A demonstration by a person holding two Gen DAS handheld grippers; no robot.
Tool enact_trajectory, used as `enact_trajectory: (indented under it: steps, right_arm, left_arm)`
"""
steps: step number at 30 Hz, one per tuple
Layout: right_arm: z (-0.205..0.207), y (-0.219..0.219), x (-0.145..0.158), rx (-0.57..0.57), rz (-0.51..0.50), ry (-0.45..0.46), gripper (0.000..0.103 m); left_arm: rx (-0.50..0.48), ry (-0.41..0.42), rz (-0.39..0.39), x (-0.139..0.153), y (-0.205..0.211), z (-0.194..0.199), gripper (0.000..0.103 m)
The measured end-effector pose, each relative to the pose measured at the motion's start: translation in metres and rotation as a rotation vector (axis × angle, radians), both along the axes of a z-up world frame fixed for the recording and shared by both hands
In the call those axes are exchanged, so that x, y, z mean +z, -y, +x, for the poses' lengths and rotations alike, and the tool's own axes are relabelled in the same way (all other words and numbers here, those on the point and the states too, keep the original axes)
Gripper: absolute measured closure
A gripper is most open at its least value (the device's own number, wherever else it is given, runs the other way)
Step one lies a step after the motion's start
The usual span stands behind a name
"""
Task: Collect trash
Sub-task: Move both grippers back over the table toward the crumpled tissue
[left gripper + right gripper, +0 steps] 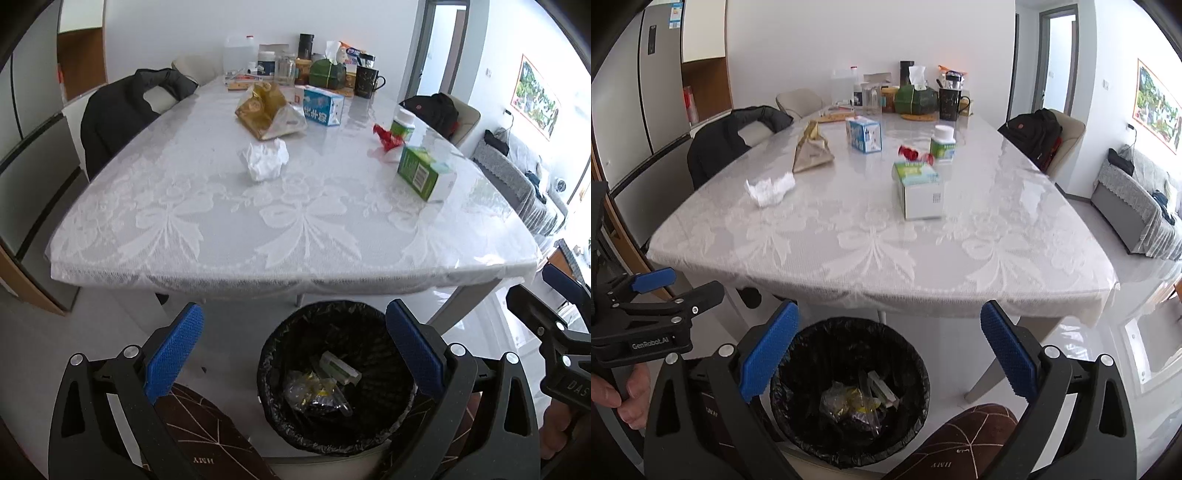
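We hold our left gripper (pixel 293 354) and our right gripper (pixel 890 350) low in front of the surface (pixel 221 221). Both have their jaws spread wide with nothing between them. Under us on the floor stands a black bin (pixel 336 380) with a black bag in it. Some wrappers and a small box (pixel 340 367) lie at the bottom.

More trash waits on the white lace cloth. A crumpled white paper ball (pixel 266 159) lies near the middle. Behind it sits a torn gold bag (pixel 267 110), just beside a blue box (pixel 322 105). Off to the right are a green box (pixel 424 173), a red wrapper (pixel 386 137) and a small white bottle (pixel 404 123).
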State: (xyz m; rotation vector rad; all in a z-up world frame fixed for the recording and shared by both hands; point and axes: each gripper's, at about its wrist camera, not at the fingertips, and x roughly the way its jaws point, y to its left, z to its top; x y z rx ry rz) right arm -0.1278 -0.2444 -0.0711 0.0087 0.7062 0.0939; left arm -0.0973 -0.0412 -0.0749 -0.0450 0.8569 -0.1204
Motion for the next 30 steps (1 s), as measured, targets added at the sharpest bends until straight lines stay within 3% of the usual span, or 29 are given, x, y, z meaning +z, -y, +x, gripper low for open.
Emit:
enact_trajectory:
  steps: [13, 24, 30]
  right_arm:
    - [0.054, 0.006, 0.013, -0.025, -0.02, 0.0, 0.008]
    - [0.134, 0.019, -0.007, -0.062, -0.018, -0.056, 0.009]
    - [0.17, 0.023, -0.016, -0.072, -0.016, -0.109, 0.014]
  left_arm:
    - [0.046, -0.015, 0.011, 0.018, -0.013, 0.068, 0.006]
    - [0.066, -0.081, 0.048, 0.001, -0.019, 0.146, 0.008]
    - [0.09, -0.115, 0.076, -0.012, -0.02, 0.178, 0.01]
